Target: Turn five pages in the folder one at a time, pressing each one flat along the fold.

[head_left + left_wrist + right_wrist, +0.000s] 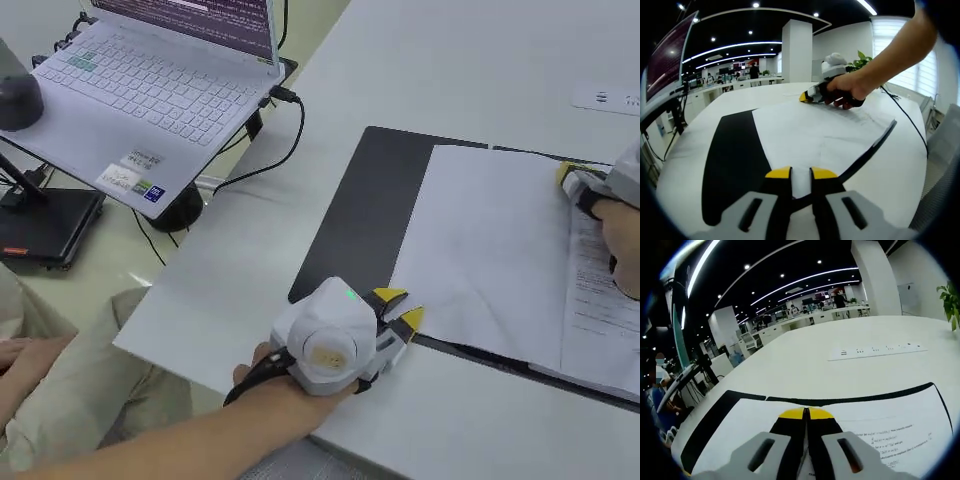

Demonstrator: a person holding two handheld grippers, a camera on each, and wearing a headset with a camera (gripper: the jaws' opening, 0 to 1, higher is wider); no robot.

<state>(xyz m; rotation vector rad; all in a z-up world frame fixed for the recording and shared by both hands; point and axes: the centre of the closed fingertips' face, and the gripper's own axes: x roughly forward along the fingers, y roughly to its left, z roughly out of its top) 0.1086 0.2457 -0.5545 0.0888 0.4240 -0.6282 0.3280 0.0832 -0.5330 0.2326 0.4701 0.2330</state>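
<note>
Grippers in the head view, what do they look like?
The left gripper has a rounded white body with a small green light, a yellowish panel, grey jaws with yellow tips, and a black strap round the wrist. The right gripper has yellow tips too.

There is one table, and on it one folder. In the folder two sheets can be counted: one blank sheet and one printed sheet. There are two grippers, the left gripper and the right gripper, each with two yellow-tipped jaws. There is also one laptop, one black cable plugged into it, one power strip, and one green plant.
</note>
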